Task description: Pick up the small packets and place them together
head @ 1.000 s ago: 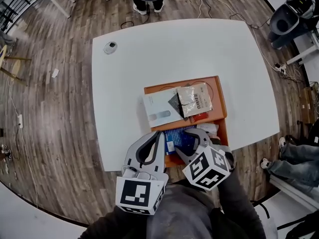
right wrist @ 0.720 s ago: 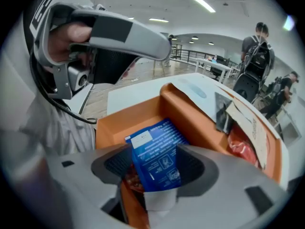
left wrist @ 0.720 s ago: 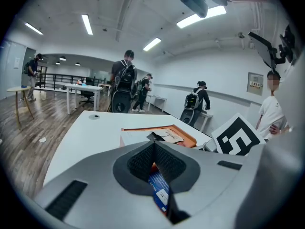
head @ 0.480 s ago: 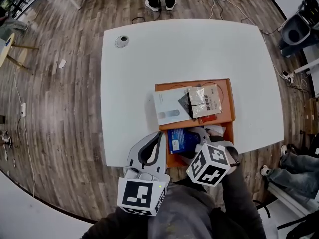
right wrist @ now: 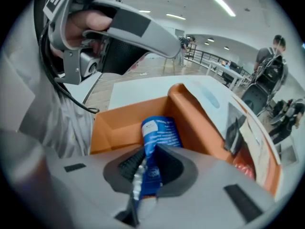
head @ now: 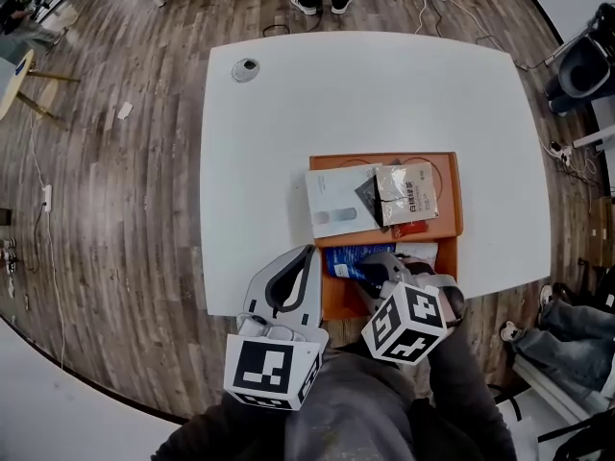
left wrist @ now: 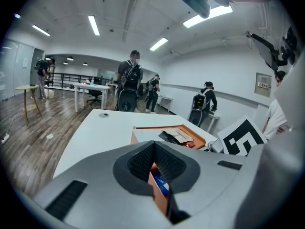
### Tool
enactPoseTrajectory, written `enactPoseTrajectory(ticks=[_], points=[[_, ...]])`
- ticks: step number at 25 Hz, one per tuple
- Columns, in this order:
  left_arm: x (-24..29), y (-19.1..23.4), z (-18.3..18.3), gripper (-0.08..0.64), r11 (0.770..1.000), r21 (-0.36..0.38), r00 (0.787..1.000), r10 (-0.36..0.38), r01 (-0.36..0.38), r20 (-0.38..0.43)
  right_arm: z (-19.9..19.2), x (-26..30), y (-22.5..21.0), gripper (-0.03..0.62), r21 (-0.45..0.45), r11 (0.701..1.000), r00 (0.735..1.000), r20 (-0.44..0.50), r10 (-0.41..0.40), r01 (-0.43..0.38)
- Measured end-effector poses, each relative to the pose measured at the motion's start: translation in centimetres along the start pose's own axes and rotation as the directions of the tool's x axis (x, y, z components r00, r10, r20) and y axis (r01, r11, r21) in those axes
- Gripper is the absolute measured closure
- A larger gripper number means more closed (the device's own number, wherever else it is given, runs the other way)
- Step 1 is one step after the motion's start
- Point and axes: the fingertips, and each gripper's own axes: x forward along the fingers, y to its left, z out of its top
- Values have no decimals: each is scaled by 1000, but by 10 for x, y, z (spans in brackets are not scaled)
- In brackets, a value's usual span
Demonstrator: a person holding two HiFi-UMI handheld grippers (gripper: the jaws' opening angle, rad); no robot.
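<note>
Blue packet (right wrist: 159, 137) pinched in the orange box (right wrist: 124, 120), near compartment
Right hand-held gripper (right wrist: 150, 151) has just closed on its crimped end (a thin hold); a quick lift may let it slip. Left hand-held gripper (left wrist: 153, 144) is shut, empty.

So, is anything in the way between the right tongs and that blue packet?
Nothing visible. The right tongs have just been closing, and their pads press on the blue packet itself, in the near compartment of the orange box.
</note>
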Motion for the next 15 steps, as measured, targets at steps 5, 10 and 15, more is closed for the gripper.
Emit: enactPoseTrajectory(ticks=[5, 10, 15], points=[[-5, -10, 2, 565, 1000, 13, 1000, -7, 6, 8, 7, -18, -7, 584, -3, 996, 996, 33, -88, 89], [-19, -29, 8, 565, 999, 30, 999, -17, 16, 40, 16, -45, 7, 584, -25, 992, 989, 83, -120, 123], [-40, -54, 16, 565, 998, 52, 996, -27, 23, 79, 23, -82, 21, 584, -35, 985, 977, 137, -164, 170]])
